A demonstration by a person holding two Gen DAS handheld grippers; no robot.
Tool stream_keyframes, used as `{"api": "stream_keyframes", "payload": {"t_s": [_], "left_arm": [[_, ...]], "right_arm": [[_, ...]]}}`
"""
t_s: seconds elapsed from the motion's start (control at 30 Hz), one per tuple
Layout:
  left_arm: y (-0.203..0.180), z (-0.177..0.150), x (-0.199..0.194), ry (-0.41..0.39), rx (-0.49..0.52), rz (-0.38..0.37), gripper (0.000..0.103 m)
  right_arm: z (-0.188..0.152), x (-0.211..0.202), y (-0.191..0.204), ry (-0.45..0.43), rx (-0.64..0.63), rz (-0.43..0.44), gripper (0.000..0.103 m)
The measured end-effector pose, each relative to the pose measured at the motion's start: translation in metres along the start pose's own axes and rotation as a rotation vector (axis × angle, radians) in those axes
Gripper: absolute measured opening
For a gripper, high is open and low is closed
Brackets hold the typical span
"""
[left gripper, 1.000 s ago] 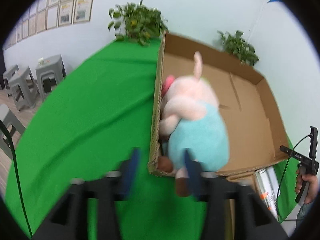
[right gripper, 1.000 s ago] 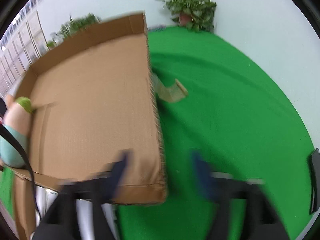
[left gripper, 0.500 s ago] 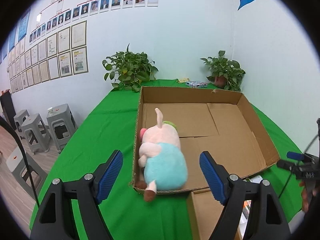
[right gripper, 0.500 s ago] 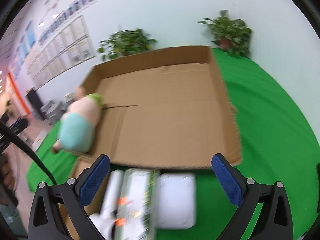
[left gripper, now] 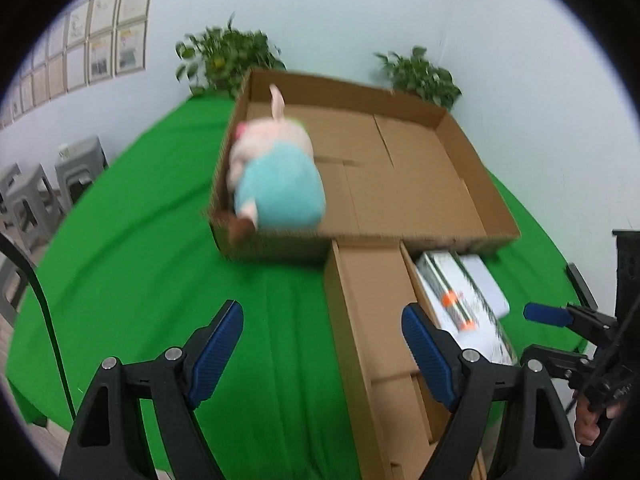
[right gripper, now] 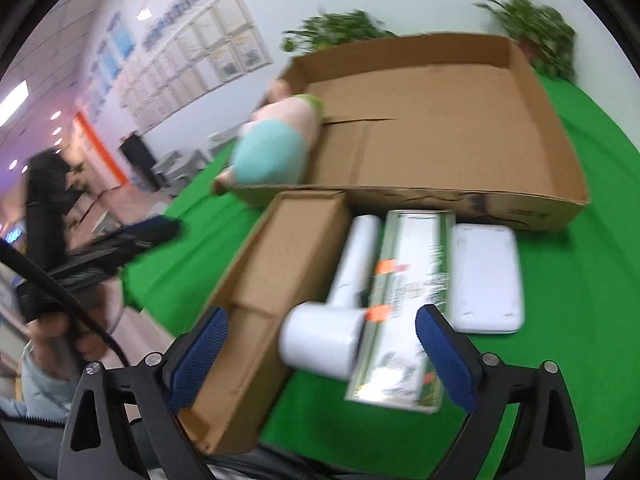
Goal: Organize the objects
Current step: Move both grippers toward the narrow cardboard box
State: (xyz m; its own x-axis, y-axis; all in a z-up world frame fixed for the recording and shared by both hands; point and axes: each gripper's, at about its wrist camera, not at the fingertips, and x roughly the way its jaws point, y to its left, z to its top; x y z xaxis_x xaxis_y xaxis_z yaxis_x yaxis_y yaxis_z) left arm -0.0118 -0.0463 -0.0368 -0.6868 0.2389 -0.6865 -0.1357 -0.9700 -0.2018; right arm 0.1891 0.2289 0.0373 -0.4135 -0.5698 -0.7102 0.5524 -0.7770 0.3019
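Lying in box [left gripper: 460, 184] — teal-bodied pink plush [left gripper: 280, 176]

plush pig [left gripper: 280, 176] in open box [left gripper: 460, 184], left end | flat pad [right gripper: 486, 276] before box

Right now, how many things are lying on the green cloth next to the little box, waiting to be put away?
3, side by side: a white hair dryer beside the small box, a long shiny package in the middle, and a flat white case farthest out. More could be hidden below the view.
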Motion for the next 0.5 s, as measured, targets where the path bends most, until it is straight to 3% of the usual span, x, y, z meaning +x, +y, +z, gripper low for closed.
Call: {"api": "stream_keyframes", "payload": {"t_s": [0.17, 0.27, 0.33, 0.4, 0.5], "left_arm": [[-0.004, -0.029, 0.012, 0.066, 0.007, -0.053, 0.08], [-0.003, -0.04, 0.013, 0.079, -0.004, -0.08, 0.08], [-0.003, -0.043, 0.014, 0.089, -0.007, -0.089, 0.078], [-0.004, -0.049, 0.015, 0.098, -0.007, -0.09, 0.072], [-0.004, -0.054, 0.018, 0.12, -0.014, -0.097, 0.058]], "right_arm": [[-0.02, 0.01, 0.03, 0.023, -0.068, 0.008, 0.095], [-0.03, 0.016, 0.038, 0.025, -0.084, -0.053, 0.095], [-0.035, 0.021, 0.017, 0.035, -0.074, -0.065, 0.091], [-0.039, 0.024, 0.021, 0.039, -0.083, -0.106, 0.08], [-0.042, 0.028, 0.021, 0.031, -0.108, -0.175, 0.069]]}}
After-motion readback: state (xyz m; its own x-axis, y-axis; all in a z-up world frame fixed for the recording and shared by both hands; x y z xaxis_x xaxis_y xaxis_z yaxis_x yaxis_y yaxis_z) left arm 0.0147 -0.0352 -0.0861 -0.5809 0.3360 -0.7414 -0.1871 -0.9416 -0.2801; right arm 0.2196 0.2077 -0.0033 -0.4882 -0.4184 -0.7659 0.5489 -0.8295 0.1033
